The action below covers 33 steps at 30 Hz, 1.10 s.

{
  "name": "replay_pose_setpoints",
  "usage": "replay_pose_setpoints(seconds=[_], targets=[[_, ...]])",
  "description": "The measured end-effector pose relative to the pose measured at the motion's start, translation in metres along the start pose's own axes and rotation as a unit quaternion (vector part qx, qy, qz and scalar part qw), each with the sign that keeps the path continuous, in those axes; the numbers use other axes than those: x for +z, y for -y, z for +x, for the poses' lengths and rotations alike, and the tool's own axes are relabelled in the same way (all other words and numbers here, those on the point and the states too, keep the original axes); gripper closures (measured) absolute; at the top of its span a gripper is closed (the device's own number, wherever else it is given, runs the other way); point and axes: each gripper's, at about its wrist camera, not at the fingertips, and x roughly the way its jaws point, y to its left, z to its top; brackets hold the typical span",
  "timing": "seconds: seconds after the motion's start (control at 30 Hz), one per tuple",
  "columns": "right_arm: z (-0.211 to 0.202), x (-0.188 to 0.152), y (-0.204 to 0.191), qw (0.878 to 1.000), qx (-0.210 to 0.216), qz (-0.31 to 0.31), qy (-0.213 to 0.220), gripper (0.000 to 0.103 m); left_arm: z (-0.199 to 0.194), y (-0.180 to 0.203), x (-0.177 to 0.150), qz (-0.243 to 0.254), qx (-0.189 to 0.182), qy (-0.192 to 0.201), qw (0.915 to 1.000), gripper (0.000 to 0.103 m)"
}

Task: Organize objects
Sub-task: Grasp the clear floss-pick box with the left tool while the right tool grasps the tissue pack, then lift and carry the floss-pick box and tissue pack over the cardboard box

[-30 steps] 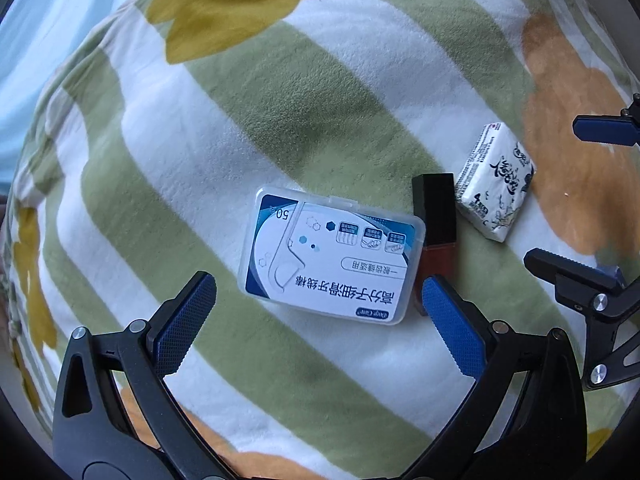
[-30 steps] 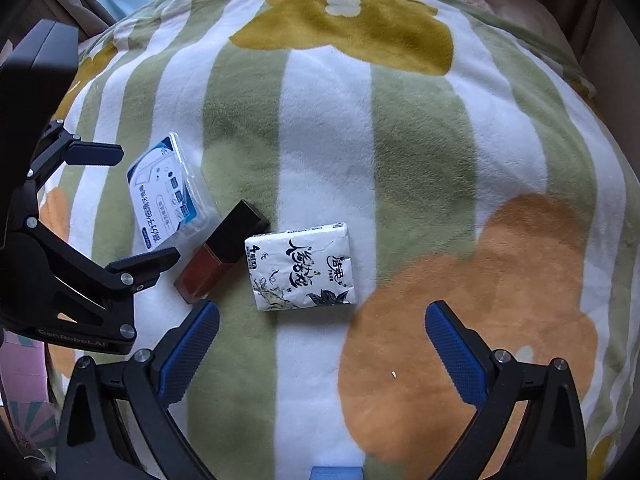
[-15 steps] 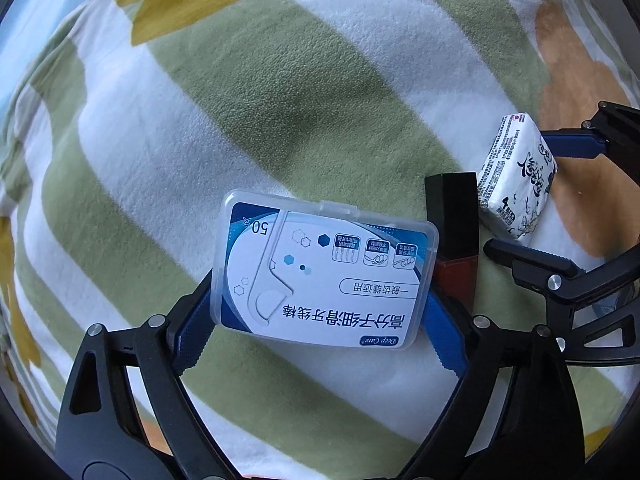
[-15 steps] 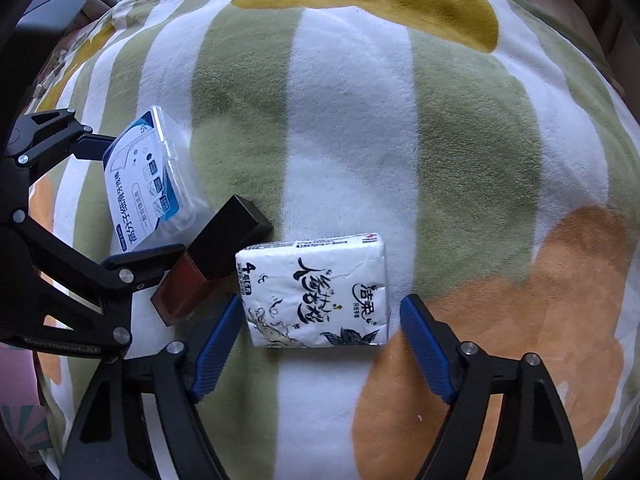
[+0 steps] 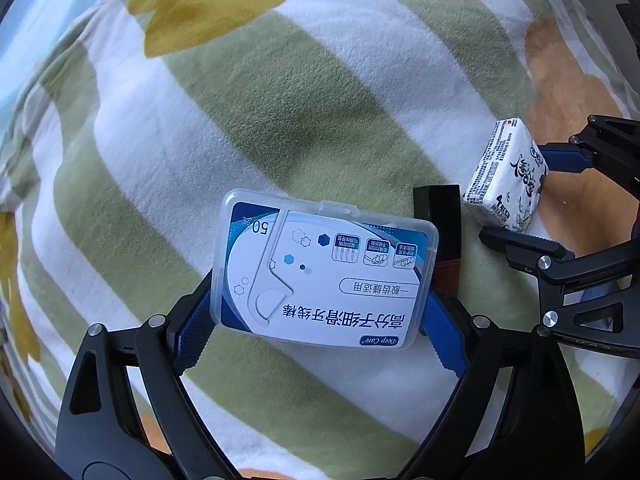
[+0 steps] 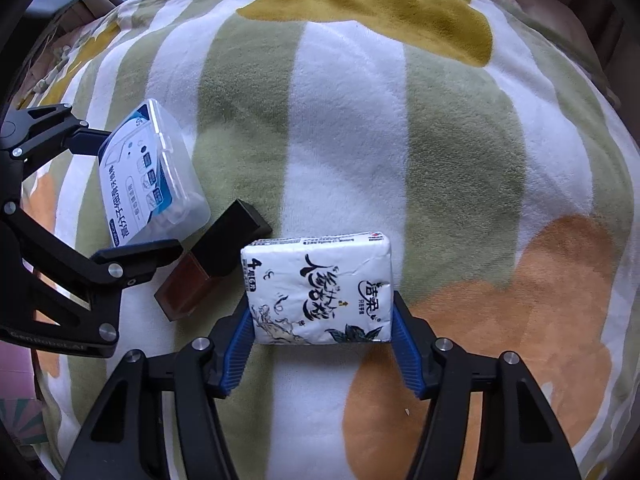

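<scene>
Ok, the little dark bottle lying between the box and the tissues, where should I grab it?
Grip the bottle across its long flat sides, at mid-length, coming from above. It lies flat on the blanket, and the floss box and tissue pack crowd its ends.

Fleece blanket (image 6: 344,120), striped green and white with mustard and orange flowers, serving as the support surface. A dark bottle (image 6: 208,264) with a black cap and reddish-brown body lies flat on a white stripe, left of the orange flower.
</scene>
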Motion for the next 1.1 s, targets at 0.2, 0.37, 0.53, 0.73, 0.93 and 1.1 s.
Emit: replay_pose_setpoints(seconds=[0.2,0.37,0.53,0.73,0.93,1.1], targets=[[-0.031,0.004,-0.003,1.0,-0.007,-0.004,0.014,0.045,-0.035,-0.003,-0.006,-0.023,0.01,0.02,0.9995,0.014],[-0.071,0.005,-0.011,1.0,-0.01,-0.003,0.027,0.045,-0.078,0.002,-0.022,-0.06,0.017,0.044,0.9971,0.014],[-0.121,-0.01,-0.017,0.999,-0.01,-0.007,0.045,0.045,-0.133,0.005,-0.037,-0.107,0.026,0.074,0.9911,0.014],[-0.171,-0.002,-0.045,0.997,-0.008,-0.003,0.071,0.045,-0.198,0.008,-0.076,-0.185,0.043,0.114,0.9751,0.014],[-0.228,-0.016,-0.067,0.996,0.004,0.014,0.092,0.045,-0.256,0.014,-0.123,-0.258,0.064,0.158,0.9509,0.014],[-0.262,-0.035,-0.083,0.994,0.018,0.029,0.102,0.045,-0.292,0.024,-0.158,-0.318,0.076,0.188,0.9262,0.014]])
